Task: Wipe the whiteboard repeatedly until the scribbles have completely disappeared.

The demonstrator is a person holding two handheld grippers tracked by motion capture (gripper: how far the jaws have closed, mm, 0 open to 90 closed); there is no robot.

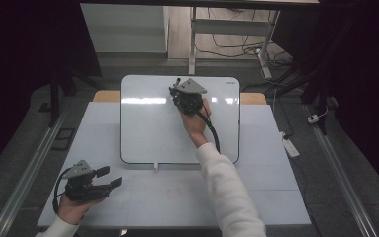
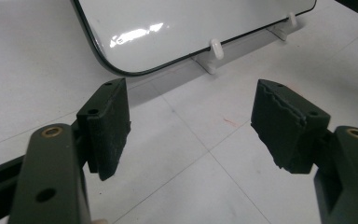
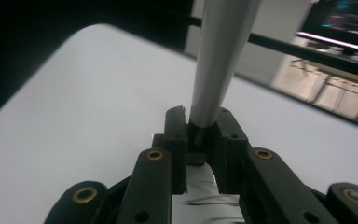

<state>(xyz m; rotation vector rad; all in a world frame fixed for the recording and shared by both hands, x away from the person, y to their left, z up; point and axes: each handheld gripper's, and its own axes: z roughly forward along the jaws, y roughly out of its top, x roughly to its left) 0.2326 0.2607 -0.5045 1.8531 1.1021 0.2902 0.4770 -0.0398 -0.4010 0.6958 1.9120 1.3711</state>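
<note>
Right arm is stretched forward across the table (image 1: 276, 197), white sleeve (image 1: 229, 192) running up from the bottom edge, wrist reaching over the whiteboard (image 1: 148, 133) that lies propped near the far side. The right gripper (image 1: 177, 89) sits over the board's upper middle, its grey plate on top and the cable looping back along the forearm. In the right gripper view the jaws are clamped tight on a slim silver-grey pen (image 3: 219, 65), probably a board marker, though the view is too close to be sure. The pen's barrel rises out from between the pads and angles away over the white board surface. I can't tell whether its tip touches the board.

Down at the near left corner, the left hand (image 1: 71, 205) rests low over the table, holding the left gripper (image 1: 109, 177) roughly level with its jaws pointing to the right. In the left gripper view those jaws stand wide apart with nothing between them. The board's rounded corner (image 2: 107, 60) and its small white support clips (image 2: 216, 49) lie just ahead.
</note>
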